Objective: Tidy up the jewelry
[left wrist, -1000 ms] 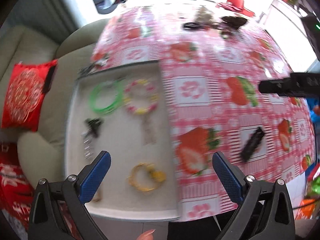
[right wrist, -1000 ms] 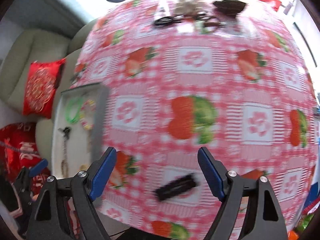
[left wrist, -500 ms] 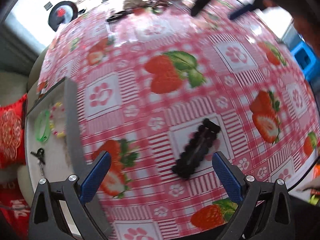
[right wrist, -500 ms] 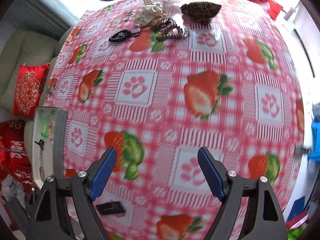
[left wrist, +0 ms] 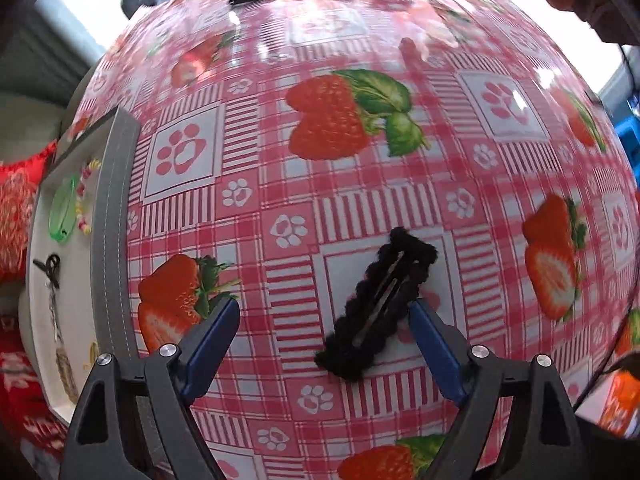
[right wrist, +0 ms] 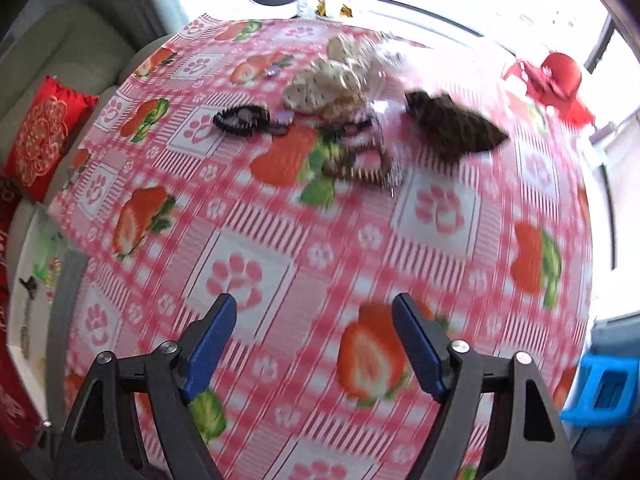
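A black fuzzy hair clip (left wrist: pixel 378 306) lies on the strawberry tablecloth, between the open fingers of my left gripper (left wrist: pixel 324 320) and close to the right fingertip (left wrist: pixel 420 312). A white tray (left wrist: pixel 40 304) with a grey rim at the left holds a green bangle (left wrist: pixel 62 212), a bead bracelet (left wrist: pixel 84 196) and a black keychain (left wrist: pixel 50 270). My right gripper (right wrist: pixel 314 316) is open and empty over the cloth, short of a pile of hair accessories (right wrist: pixel 340 80): a black beaded bracelet (right wrist: pixel 240 118), a spotted cream piece and a dark brown piece (right wrist: pixel 452 128).
The tray also shows at the left edge of the right wrist view (right wrist: pixel 24 300). A red cushion (right wrist: pixel 40 136) lies on a pale sofa at the left. A blue plastic stool (right wrist: pixel 604 388) stands at the right. A red hat (right wrist: pixel 556 76) lies at the far table edge.
My left gripper has swung from over the tray to the black hair clip and closed in on it. My right gripper has moved forward across the table towards the accessory pile.
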Demonstrator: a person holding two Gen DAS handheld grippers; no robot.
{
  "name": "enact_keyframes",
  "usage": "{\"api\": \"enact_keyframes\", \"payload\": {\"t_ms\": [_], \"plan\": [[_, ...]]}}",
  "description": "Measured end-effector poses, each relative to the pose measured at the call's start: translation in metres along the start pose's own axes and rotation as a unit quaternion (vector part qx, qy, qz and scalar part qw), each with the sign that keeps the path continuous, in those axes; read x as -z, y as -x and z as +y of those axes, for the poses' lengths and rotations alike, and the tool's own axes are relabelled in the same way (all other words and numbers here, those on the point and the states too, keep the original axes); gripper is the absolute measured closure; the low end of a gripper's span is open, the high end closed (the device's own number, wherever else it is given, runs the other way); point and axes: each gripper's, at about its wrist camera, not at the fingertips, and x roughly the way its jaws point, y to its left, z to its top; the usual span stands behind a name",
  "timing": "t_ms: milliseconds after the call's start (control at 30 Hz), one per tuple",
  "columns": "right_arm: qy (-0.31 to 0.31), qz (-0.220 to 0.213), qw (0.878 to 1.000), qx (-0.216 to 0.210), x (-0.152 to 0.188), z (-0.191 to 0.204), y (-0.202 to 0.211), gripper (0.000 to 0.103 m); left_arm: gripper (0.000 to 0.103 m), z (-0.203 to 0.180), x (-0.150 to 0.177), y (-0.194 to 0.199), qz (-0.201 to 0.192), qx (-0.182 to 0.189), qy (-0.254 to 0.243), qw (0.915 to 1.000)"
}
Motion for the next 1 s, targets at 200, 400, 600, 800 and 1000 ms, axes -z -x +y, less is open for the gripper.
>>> {"api": "enact_keyframes", "payload": {"t_ms": [200, 400, 600, 800, 1000], "plan": [[0.049, -0.014, 0.998, 0.045, -0.032, 0.005, -0.020, 0.027, 0.030, 0.005, -0.020, -0.004, -0.004, 0.011, 0.044, 0.9990], [0.105, -0.024, 0.991, 0.084, -0.052, 0.010, -0.040, 0.029, 0.034, 0.012, -0.041, -0.013, 0.011, 0.029, 0.100, 0.9945], [0.154, -0.014, 0.983, 0.098, -0.067, 0.016, -0.065, 0.053, 0.039, 0.023, -0.053, -0.018, 0.025, 0.027, 0.134, 0.9903], [0.167, -0.012, 0.982, 0.089, -0.064, 0.021, -0.068, 0.091, 0.067, 0.044, -0.056, -0.018, 0.033, 0.029, 0.172, 0.9842], [0.093, 0.000, 0.996, -0.002, -0.045, 0.005, -0.045, 0.092, 0.067, 0.065, -0.056, -0.019, 0.036, 0.060, 0.206, 0.9761]]}}
